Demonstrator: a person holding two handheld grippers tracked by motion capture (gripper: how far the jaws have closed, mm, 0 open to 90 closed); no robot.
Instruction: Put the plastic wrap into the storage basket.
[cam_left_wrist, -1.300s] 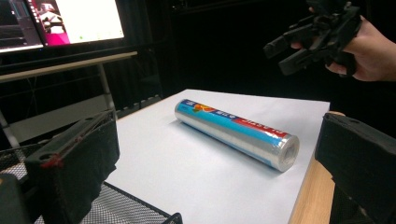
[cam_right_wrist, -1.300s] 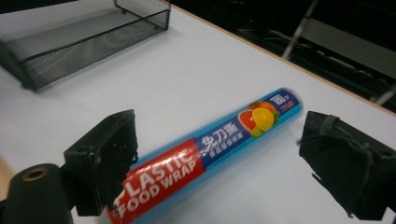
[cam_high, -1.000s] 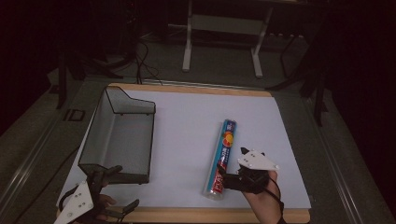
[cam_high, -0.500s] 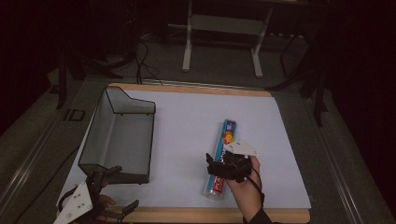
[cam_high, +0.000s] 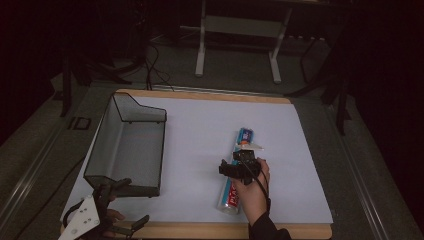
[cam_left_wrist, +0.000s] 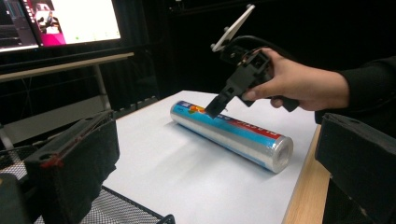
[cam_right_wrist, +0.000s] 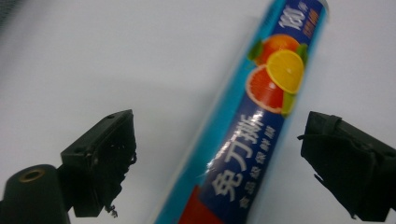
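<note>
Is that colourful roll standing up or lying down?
Lying down: the roll rests lengthwise on the white table, one round end facing the left gripper view's camera.

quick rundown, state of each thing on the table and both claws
wrap roll: lying flat on the white mat, not gripped
wire basket: upright, empty
right claw: open, jaws either side of the roll
left claw: open, by the basket's near end

- My right gripper (cam_high: 239, 161) hangs over the middle of the roll (cam_high: 235, 187), which lies on the white mat (cam_high: 200, 140), right of centre.
- In my right gripper view, the roll (cam_right_wrist: 252, 135) runs between my spread jaws, untouched.
- The mesh basket (cam_high: 128, 145) sits on the mat's left side.
- My left gripper (cam_high: 102, 217) waits at the near left corner, before the basket.
</note>
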